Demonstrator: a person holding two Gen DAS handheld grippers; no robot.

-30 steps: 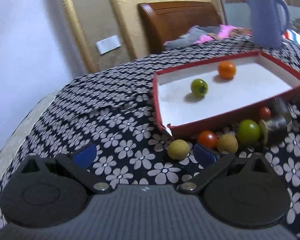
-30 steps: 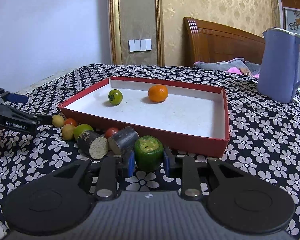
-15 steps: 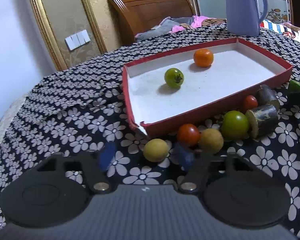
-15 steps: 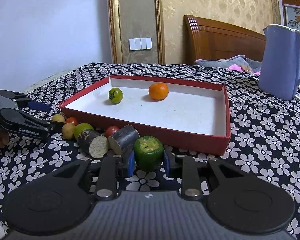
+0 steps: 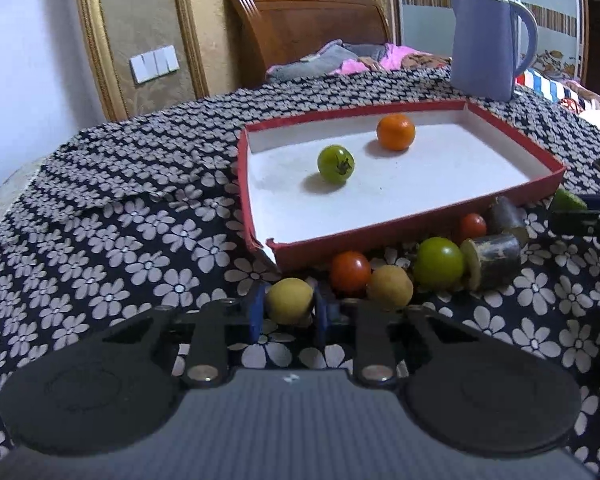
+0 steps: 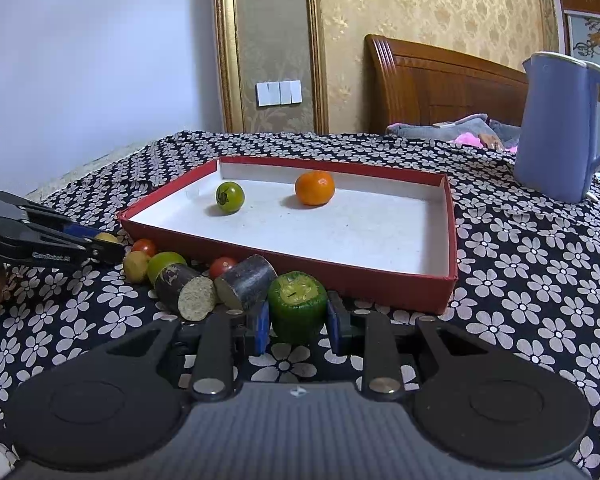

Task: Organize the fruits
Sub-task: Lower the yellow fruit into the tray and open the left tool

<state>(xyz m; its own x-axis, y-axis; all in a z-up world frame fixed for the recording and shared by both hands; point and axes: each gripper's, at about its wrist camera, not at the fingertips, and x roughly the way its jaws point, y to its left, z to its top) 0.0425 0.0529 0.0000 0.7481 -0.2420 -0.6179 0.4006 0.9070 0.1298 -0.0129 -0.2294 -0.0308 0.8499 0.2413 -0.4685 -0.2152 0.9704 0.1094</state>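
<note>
while both grippers sit low on the flowered cloth, the step in hand reads as grasping, two pieces at once.

item 1: left gripper, blue pads pressed to either side of a yellow round fruit; pinching it, fruit on the cloth just off the box's torn near corner.

item 2: right gripper, pads against the flanks of a green pepper piece, cut face up; pinching it or very nearly, contact on the far side not certain.

item 3: red box, white floor, holding a green tomato at 10 o'clock and an orange at 12 o'clock.

item 4: loose along the box's near wall: red tomato, tan fruit, green fruit, two dark cane sections.

item 5: blue kettle, beyond the box at 2 o'clock.

next move, as judged: lift each piece clear of the wall, carry over the rim, release on bare floor away from what already lies there; round fruit may roll.
</note>
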